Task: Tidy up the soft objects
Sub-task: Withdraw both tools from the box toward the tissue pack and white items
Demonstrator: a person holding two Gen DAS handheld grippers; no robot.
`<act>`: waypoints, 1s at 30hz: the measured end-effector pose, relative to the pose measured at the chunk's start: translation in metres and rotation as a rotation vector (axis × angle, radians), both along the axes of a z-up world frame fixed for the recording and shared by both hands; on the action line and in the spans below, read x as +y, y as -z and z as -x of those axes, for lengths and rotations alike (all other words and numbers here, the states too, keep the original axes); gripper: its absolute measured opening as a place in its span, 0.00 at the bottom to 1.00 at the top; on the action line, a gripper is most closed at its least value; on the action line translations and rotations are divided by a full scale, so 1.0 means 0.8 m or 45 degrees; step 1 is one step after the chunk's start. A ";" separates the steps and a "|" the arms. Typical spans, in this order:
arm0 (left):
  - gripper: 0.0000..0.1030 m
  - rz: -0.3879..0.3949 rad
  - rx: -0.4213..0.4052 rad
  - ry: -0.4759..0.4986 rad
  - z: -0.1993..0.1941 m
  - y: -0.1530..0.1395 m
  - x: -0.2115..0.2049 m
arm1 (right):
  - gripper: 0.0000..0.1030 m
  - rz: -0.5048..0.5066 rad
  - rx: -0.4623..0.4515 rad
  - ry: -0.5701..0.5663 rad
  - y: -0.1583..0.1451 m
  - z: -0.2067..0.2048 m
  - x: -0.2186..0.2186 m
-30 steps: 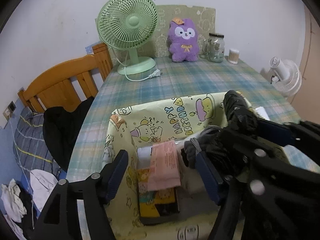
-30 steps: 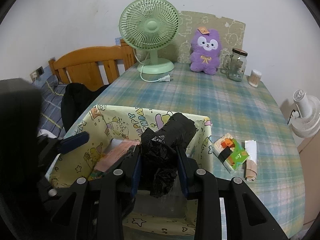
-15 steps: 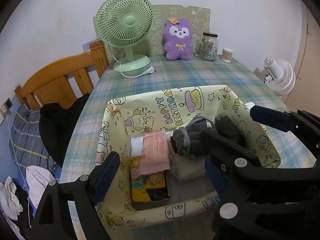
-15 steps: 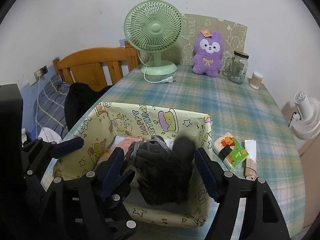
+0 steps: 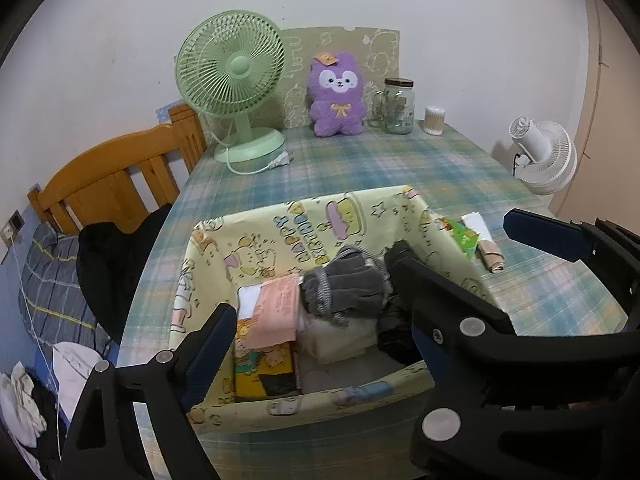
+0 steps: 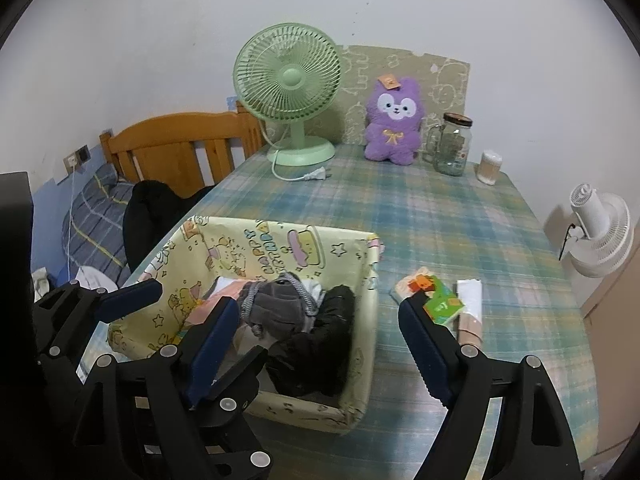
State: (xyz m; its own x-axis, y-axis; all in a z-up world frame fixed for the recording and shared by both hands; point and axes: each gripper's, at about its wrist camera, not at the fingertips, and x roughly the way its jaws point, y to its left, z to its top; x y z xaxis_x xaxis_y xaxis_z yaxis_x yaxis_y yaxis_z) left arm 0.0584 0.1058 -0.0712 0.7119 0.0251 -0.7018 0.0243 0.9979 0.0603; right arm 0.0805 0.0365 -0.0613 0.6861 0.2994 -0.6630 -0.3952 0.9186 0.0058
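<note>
A yellow cartoon-print fabric basket [image 5: 312,224] [image 6: 360,360] stands on the plaid table. Inside lie a grey knitted glove [image 5: 344,288] [image 6: 276,308], a black soft bundle [image 6: 320,344] [image 5: 394,332], a pink packet [image 5: 276,308] and a yellow box [image 5: 256,368]. My left gripper [image 5: 320,332] is open above the basket's near side. My right gripper [image 6: 316,344] is open and empty above the basket's right part, over the black bundle. A purple plush toy [image 5: 338,96] [image 6: 394,122] sits at the table's far end.
A green desk fan [image 6: 290,92], a glass jar [image 6: 452,144] and a small swab container [image 6: 489,166] stand at the back. A green tissue pack [image 6: 434,300] and a white-pink packet [image 6: 470,308] lie right of the basket. A wooden bed frame [image 5: 112,176] is left; a white fan [image 6: 600,236] right.
My right gripper opened and let the black bundle drop into the basket, then drew back. Both grippers have pulled back and up from the basket.
</note>
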 end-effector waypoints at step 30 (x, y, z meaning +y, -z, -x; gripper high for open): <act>0.89 0.035 -0.124 0.086 0.006 -0.044 -0.094 | 0.89 -0.091 -0.100 0.165 -0.043 0.012 -0.103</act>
